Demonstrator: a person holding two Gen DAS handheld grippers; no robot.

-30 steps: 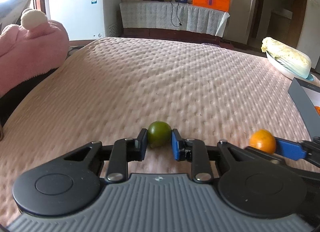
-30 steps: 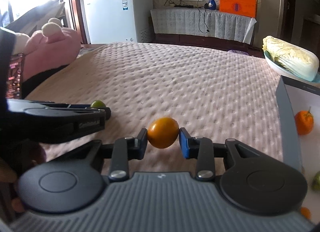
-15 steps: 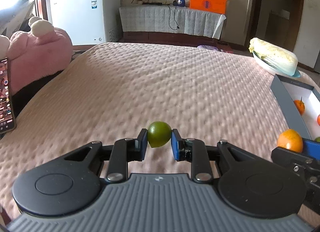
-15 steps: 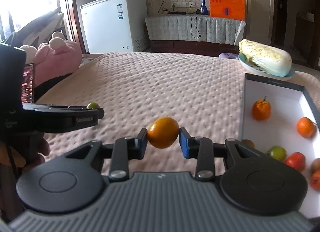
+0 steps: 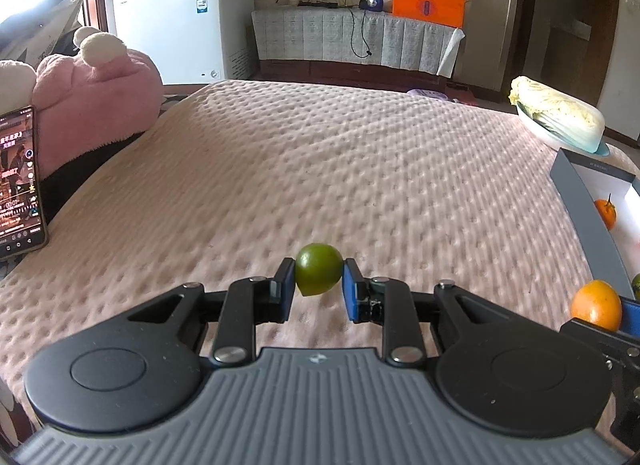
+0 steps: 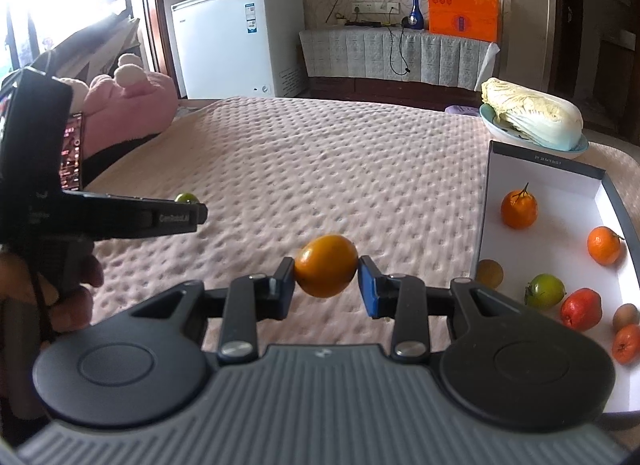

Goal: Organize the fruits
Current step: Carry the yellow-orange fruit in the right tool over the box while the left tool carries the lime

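Note:
My left gripper is shut on a small green lime, held above the pink bedspread. The right gripper is shut on an orange fruit, also lifted off the cover. In the right wrist view the left gripper shows from the side at the left, the lime peeking above it. The orange shows at the left wrist view's right edge. A white box with dark walls lies to the right, holding several fruits: oranges, a green one and a red one.
A cabbage on a plate sits behind the box. A pink plush toy and a lit phone are at the bed's left side. A yellowish fruit lies against the box's outer wall. A white freezer stands beyond the bed.
Both grippers rose and pulled back a little with their fruits, bringing the box and the phone into view. Over the last half second they hardly moved.

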